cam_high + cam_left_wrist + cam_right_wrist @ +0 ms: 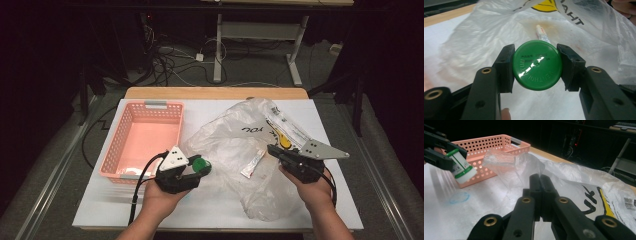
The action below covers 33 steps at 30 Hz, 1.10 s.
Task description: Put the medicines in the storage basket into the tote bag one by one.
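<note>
My left gripper [199, 168] is shut on a small white bottle with a green cap [202, 164]. It holds the bottle above the white table, between the pink basket [142, 137] and the clear plastic bag [230, 137]. In the left gripper view the green cap [537, 65] faces the camera, clamped between both jaws of the left gripper [537, 67]. My right gripper [270, 148] rests at the bag's right side. In the right gripper view its jaws [540, 185] are pressed together on a fold of the plastic bag [519, 167], which stands up from the tips.
A small sachet [252, 164] and a printed packet [286, 126] lie in the bag. The basket's inside looks bare. White table surface [210, 205] lies in front of both hands. A faint blue ring [459, 197] marks the sheet. Cables and a desk frame lie on the floor beyond.
</note>
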Each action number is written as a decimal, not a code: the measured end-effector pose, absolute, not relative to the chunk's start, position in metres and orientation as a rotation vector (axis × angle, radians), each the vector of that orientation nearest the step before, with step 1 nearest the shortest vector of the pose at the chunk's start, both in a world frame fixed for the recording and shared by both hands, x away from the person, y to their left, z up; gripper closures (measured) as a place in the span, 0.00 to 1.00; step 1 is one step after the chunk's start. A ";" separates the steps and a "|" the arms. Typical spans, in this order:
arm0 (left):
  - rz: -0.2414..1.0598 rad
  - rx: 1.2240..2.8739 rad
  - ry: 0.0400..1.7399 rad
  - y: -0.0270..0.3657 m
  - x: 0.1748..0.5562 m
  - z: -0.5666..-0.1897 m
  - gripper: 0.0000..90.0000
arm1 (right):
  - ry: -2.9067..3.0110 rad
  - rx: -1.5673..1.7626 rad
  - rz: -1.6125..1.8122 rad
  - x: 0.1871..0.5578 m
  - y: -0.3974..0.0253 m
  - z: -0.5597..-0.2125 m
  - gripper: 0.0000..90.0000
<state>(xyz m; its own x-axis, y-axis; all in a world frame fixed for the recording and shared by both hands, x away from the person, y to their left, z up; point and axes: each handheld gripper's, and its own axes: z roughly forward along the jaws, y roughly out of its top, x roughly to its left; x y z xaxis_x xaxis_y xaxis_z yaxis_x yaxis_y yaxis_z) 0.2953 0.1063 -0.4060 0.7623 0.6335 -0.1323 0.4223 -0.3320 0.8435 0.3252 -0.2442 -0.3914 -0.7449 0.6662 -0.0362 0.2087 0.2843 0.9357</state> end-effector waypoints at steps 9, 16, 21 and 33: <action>0.263 2.003 0.747 0.067 0.309 -0.410 0.56 | 2.144 0.781 1.458 0.325 -0.242 -0.392 1.00; 0.251 2.008 0.749 0.045 0.325 -0.420 0.56 | 2.147 0.784 1.458 0.325 -0.242 -0.393 1.00; 0.253 2.000 0.759 0.034 0.334 -0.430 0.56 | 2.145 0.782 1.459 0.326 -0.243 -0.394 1.00; 0.243 1.997 0.768 0.017 0.344 -0.438 0.56 | 2.141 0.783 1.465 0.327 -0.243 -0.392 1.00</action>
